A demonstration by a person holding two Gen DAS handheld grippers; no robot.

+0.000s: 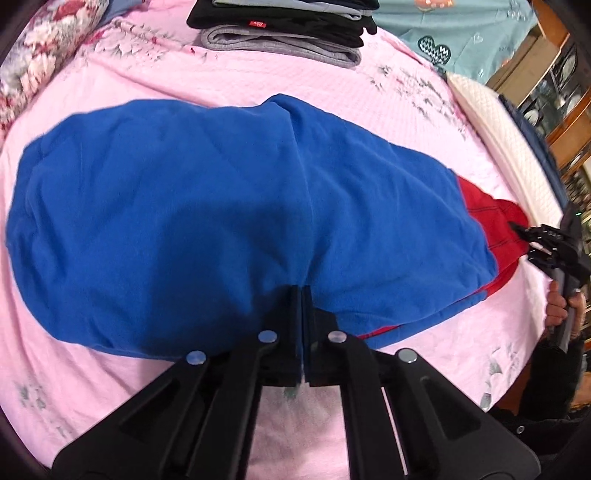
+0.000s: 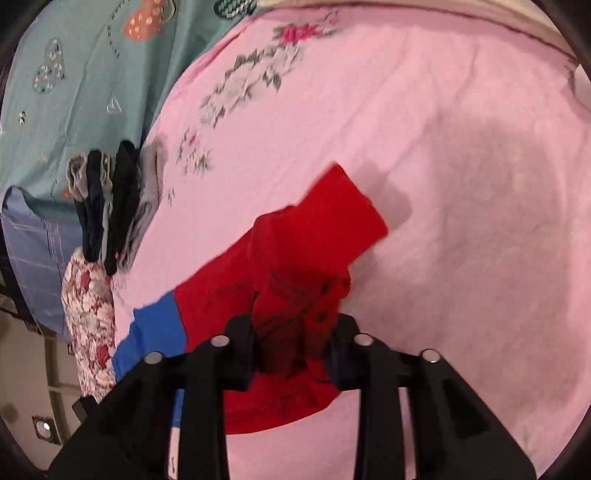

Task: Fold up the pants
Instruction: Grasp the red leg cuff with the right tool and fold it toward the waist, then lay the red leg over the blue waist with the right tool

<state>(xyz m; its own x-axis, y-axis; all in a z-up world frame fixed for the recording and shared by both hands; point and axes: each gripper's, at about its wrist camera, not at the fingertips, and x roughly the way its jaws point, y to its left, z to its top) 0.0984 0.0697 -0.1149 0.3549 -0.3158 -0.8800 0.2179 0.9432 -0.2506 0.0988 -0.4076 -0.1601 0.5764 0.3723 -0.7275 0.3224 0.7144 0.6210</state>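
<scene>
Blue pants (image 1: pixel 207 206) with a red end (image 1: pixel 491 218) lie spread across the pink sheet (image 1: pixel 391 99). My left gripper (image 1: pixel 301 295) is shut, its tips pinching the near edge of the blue cloth at the middle. At the far right of the left wrist view, my right gripper (image 1: pixel 530 243) sits at the red end, held by a person's hand (image 1: pixel 557 306). In the right wrist view, my right gripper (image 2: pixel 291 339) has bunched red cloth (image 2: pixel 325 236) squeezed between its fingers (image 2: pixel 240 343). A strip of blue (image 2: pixel 155 328) shows to the left.
A stack of folded dark and grey clothes (image 1: pixel 284 33) lies at the back of the bed, also visible as folded clothes (image 2: pixel 110 206) at left. A floral pillow (image 1: pixel 44 48), a teal cover (image 1: pixel 461 33) and a white quilted pad (image 1: pixel 506 147) border the sheet.
</scene>
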